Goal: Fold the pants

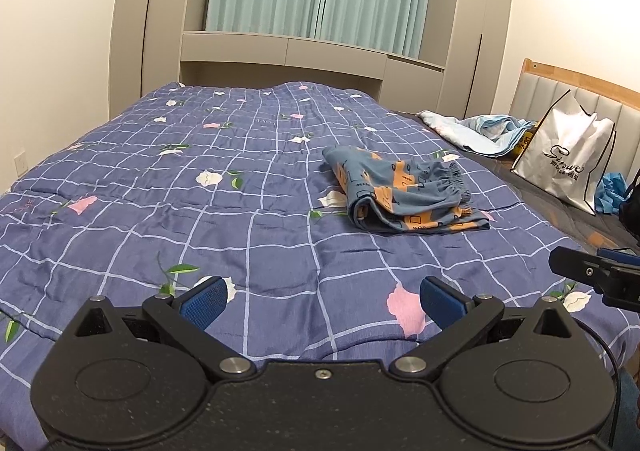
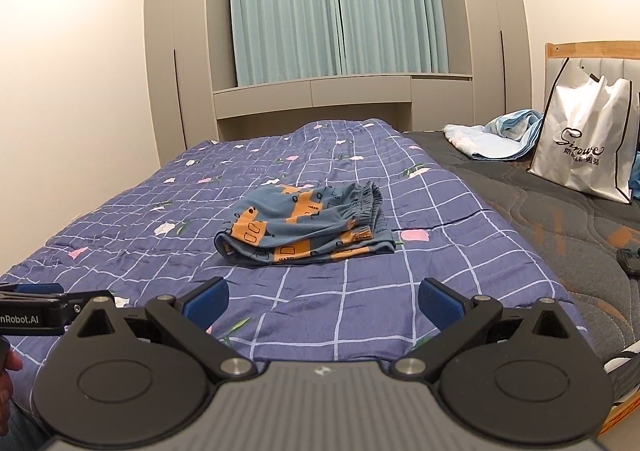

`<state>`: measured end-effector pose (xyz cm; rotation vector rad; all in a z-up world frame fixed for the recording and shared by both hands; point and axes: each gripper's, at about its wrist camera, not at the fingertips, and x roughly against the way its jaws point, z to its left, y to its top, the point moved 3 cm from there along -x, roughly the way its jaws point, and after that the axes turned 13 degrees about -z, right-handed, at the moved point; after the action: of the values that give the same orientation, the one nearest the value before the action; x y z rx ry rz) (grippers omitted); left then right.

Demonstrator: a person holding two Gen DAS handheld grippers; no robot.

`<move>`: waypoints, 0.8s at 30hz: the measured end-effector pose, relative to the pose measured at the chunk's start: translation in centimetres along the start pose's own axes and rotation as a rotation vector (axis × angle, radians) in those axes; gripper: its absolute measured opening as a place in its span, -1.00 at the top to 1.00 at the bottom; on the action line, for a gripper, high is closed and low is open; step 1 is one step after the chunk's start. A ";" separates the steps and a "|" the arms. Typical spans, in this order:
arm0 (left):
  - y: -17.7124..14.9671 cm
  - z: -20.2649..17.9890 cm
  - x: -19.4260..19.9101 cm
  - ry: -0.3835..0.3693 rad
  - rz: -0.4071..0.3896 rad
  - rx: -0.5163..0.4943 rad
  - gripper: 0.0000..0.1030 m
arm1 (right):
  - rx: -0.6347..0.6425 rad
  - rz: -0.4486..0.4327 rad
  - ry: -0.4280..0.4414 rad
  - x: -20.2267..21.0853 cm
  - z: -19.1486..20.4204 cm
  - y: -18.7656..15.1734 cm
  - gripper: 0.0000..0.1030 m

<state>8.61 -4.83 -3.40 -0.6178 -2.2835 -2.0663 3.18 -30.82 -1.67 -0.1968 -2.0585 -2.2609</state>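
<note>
Small blue pants with orange patches (image 1: 404, 191) lie folded in a compact bundle on the purple checked quilt (image 1: 200, 187), elastic waistband toward the right. They also show in the right wrist view (image 2: 308, 227). My left gripper (image 1: 322, 301) is open and empty, low over the quilt's near edge, well short of the pants. My right gripper (image 2: 322, 301) is open and empty, also near the front edge, with the pants straight ahead. The right gripper's tip shows at the left view's right edge (image 1: 592, 275); the left gripper shows at the right view's left edge (image 2: 36, 309).
A white shopping bag (image 1: 568, 159) stands against the padded headboard (image 1: 560, 95) on the right. A light blue blanket (image 2: 496, 135) lies crumpled on the dark mattress (image 2: 560, 211). Grey wardrobes (image 2: 180, 51) and teal curtains (image 2: 336, 3) stand beyond the bed.
</note>
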 end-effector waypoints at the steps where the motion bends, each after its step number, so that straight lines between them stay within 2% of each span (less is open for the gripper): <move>1: 0.0 0.0 0.0 0.000 0.000 0.000 -0.99 | 0.000 0.000 0.000 0.0 0.0 0.0 -1.00; 24: 0.0 0.0 0.0 0.000 0.000 0.000 -0.99 | 0.005 0.005 0.004 -0.1 0.2 -0.2 -1.00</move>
<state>8.57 -4.82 -3.39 -0.6180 -2.2836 -2.0658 3.28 -30.65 -1.83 -0.1966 -2.0590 -2.2514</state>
